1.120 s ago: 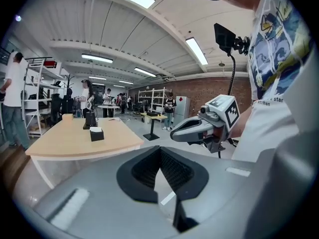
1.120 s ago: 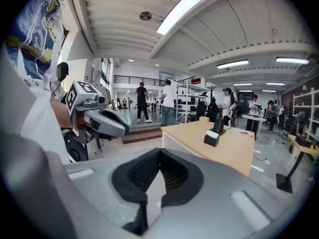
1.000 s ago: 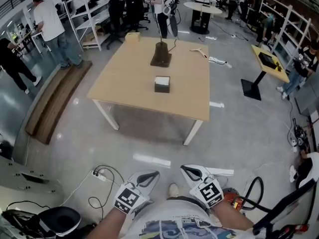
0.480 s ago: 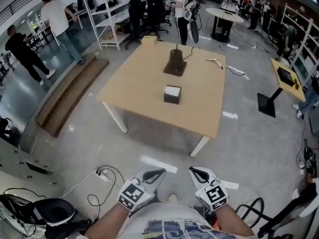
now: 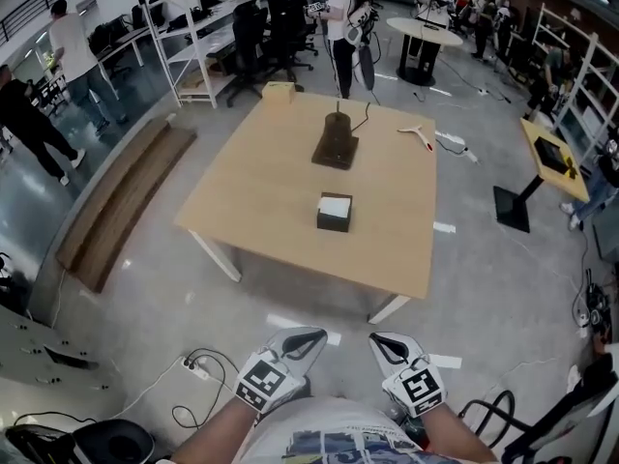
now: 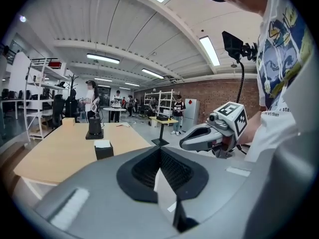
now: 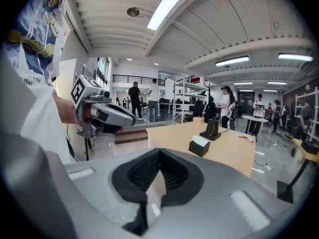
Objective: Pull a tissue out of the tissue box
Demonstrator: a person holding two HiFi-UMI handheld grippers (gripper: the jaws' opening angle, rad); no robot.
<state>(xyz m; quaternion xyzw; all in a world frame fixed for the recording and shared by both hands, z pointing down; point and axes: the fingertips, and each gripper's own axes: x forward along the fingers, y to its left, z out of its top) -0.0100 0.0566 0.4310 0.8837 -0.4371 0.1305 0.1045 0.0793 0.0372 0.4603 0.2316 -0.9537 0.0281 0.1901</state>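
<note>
Only the word fragment "than" was legible on the person's printed shirt (the rest of the lettering was too small to read).

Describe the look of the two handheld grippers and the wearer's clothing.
The left gripper and right gripper have pale grey shells with black ribbed insides, each bearing a black-and-white marker cube. The person wears a white T-shirt with blue-and-yellow print.

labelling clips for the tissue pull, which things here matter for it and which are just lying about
For the job:
tissue box, on the table
left gripper and right gripper, both shut and empty, short of the table

Lying about:
dark stand
small cardboard box
T-shaped tool
power strip on the floor
</note>
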